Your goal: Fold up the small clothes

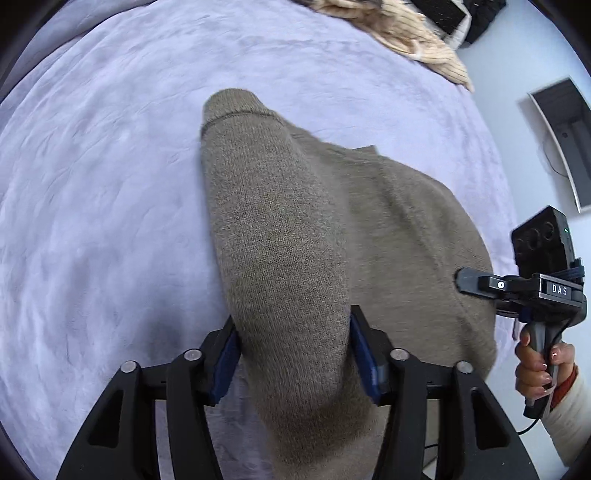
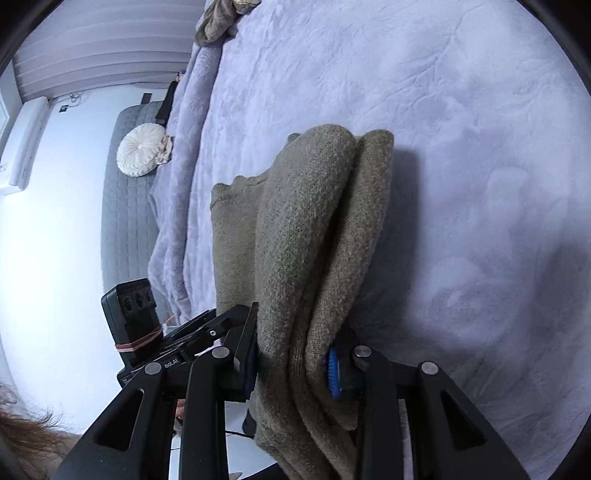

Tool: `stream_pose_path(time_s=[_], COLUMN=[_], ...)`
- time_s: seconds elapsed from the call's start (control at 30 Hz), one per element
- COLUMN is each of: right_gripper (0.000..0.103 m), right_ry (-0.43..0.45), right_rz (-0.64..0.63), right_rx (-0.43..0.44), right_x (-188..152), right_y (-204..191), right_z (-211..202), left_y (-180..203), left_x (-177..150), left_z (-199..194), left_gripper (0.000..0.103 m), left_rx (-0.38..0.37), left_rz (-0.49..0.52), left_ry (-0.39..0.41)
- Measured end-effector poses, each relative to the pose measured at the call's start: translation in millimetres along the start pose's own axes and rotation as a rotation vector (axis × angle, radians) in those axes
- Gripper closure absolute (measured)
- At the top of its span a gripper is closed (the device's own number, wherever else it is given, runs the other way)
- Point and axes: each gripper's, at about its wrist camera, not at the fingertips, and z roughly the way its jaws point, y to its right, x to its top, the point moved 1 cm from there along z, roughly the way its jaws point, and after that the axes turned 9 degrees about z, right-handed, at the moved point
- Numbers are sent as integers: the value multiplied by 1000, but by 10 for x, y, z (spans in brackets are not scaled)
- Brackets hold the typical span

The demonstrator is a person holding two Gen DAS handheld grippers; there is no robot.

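Observation:
A taupe knit sweater [image 1: 388,229] lies partly on the lavender bedspread [image 1: 110,192]. My left gripper [image 1: 293,343] is shut on a thick fold of the sweater, which bulges up between the blue pads [image 1: 227,354]. My right gripper [image 2: 291,363] is shut on a bunched edge of the same sweater [image 2: 317,236], lifted off the bed. In the left wrist view the right gripper [image 1: 461,282] sits at the sweater's right edge, held by a hand. In the right wrist view the left gripper's body [image 2: 155,332] shows at lower left.
A beige ribbed garment [image 1: 417,40] lies at the bed's far edge. A grey bench [image 2: 129,206] with a round white cushion [image 2: 139,149] stands beside the bed. Another brown garment [image 2: 218,18] lies at the far end. Open bedspread surrounds the sweater.

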Motion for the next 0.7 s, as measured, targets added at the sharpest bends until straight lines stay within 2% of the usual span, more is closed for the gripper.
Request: stream_pose_path(time_s=[0.07,0.17,0.3,0.37,0.53,0.7], right_gripper=[68,56,55,55,55,55], right_ry=[21,55,97,118,85,56], right_rz=[-12,-21,-3,-2,7,25], right_rx=[-103,-272,-339,-339,-204,-203], right_x=[28,-3,-119,-198,-460,-450], right_y=[14,41,44,-12,-13,-8], right_z=[-33,-105,-237,-311,-387,-113], left_y=[-114,-169,-175,-176,-54,118], left_x=[-31,-76,-156,-191,-173,-60], left_z=[-36,-167,-369,-457,-566,-452], left_gripper=[26,24,24,24,24,24], left_rx=[39,75,201,186,133,112], left_rz=[-39,-39,0,2,19,47], left_ry=[6,31,49,61,84,82])
